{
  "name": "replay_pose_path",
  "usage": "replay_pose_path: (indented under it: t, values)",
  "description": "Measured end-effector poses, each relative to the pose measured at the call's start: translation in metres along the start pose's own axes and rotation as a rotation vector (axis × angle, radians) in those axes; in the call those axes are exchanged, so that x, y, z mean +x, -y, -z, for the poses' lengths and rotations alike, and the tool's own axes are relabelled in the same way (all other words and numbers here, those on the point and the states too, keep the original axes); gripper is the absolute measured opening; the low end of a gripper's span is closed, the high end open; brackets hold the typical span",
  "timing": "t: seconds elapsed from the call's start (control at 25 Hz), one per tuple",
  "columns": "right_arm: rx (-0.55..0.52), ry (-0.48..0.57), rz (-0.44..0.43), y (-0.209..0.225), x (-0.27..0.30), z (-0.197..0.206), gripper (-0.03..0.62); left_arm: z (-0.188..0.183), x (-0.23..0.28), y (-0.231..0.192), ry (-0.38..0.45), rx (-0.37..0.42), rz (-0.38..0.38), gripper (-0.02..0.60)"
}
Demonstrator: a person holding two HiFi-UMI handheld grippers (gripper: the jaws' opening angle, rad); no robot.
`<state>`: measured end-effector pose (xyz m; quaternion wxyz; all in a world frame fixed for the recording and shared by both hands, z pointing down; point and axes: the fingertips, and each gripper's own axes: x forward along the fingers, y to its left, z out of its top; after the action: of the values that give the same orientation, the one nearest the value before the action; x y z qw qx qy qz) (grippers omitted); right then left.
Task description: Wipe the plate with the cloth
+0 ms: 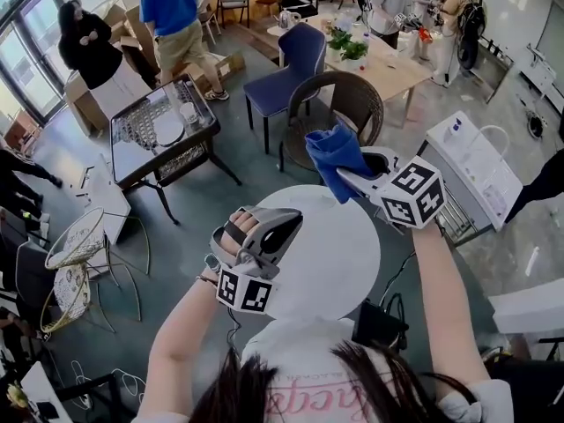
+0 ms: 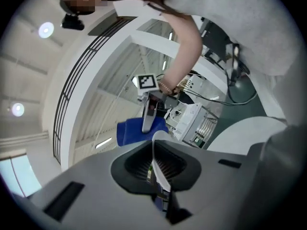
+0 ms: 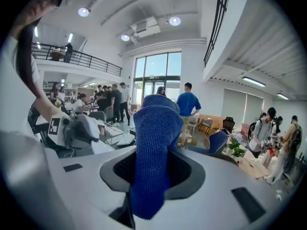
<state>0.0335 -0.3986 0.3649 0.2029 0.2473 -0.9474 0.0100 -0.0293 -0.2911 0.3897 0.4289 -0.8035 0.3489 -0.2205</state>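
Observation:
My left gripper (image 1: 280,227) is shut on the rim of the white plate, which shows edge-on as a thin white strip (image 2: 158,162) between its jaws. In the head view a white round surface (image 1: 339,254) spreads ahead of that gripper; I cannot tell whether it is the plate's face or a table below. My right gripper (image 1: 350,180) is shut on the blue cloth (image 1: 335,152), and holds it just past the far edge of that surface. The cloth (image 3: 153,147) stands up folded between the right jaws. The left gripper view shows the cloth (image 2: 129,134) beyond the plate's end.
A brown wicker chair (image 1: 339,104) and a blue chair (image 1: 295,60) stand just beyond the cloth. A white wire rack (image 1: 476,166) is at the right. A black-framed table with dishes (image 1: 163,130) is at the left. Several people stand farther off.

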Motion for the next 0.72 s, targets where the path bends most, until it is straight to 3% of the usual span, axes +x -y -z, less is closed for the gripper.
replay_pose_path:
  t: [0.08,0.16,0.36,0.56,0.72]
  values:
    - [0.013,0.065,0.013,-0.006,-0.016,-0.011,0.132,0.008,0.001,-0.007,-0.024,-0.13,-0.03,0.023]
    - [0.036,0.118,0.031,-0.01,-0.028,-0.018,0.132,0.016,0.002,-0.018,-0.039,-0.308,-0.067,0.023]
    - [0.16,0.233,0.108,-0.014,-0.044,-0.021,0.132,0.032,-0.002,-0.049,-0.031,-0.693,-0.194,0.021]
    - [0.226,0.282,0.17,-0.02,-0.049,-0.008,0.132,0.052,-0.017,-0.065,-0.077,-0.949,-0.355,0.02]
    - [0.238,0.281,0.202,-0.028,-0.046,0.0,0.132,0.067,-0.027,-0.077,-0.063,-1.145,-0.44,0.02]
